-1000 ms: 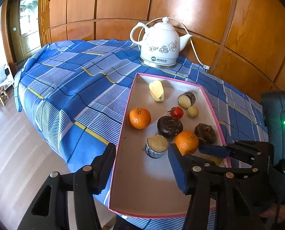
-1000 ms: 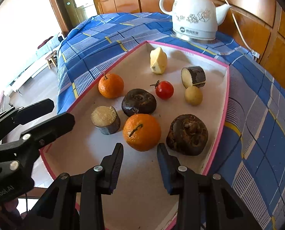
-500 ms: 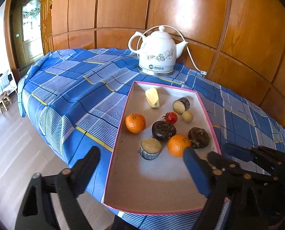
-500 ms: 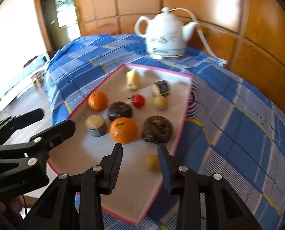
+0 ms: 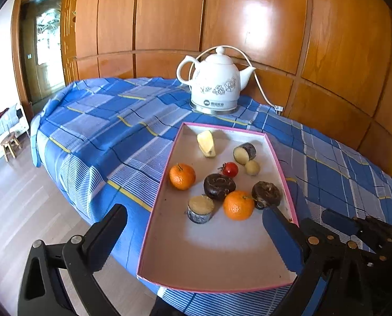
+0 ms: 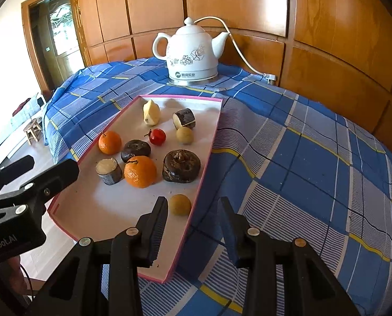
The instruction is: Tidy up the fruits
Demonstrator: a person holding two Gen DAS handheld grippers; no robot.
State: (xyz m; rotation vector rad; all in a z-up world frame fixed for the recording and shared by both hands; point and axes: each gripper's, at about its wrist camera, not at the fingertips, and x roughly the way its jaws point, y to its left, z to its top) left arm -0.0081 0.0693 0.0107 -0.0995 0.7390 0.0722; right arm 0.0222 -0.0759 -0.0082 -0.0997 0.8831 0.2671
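Observation:
A pink-rimmed white tray [image 5: 157, 210] on the blue checked tablecloth holds two oranges [image 5: 182, 176] [image 5: 238, 205], two dark round fruits [image 5: 219, 186] [image 5: 266, 194], a small tomato [image 5: 230, 169], two cut cane pieces [image 5: 200, 208], a pale wedge [image 5: 206, 143] and small tan fruits. My left gripper [image 5: 196, 237] hovers over the tray's near end, its jaws opening wide with nothing between them. My right gripper [image 6: 193, 205] is open and empty above the tray's right rim. One tan fruit [image 6: 180, 205] lies just beyond its fingertips.
A white ceramic kettle [image 5: 214, 87] with a cord stands behind the tray against the wood-panelled wall. The table's edge drops to the floor on the left, where a small stool [image 5: 10, 142] stands. Tablecloth [image 6: 301, 158] stretches to the right of the tray.
Both grippers have drawn back and up from the fruit. The left jaws have spread much wider. A tan fruit has come into sight on the tray by the right gripper.

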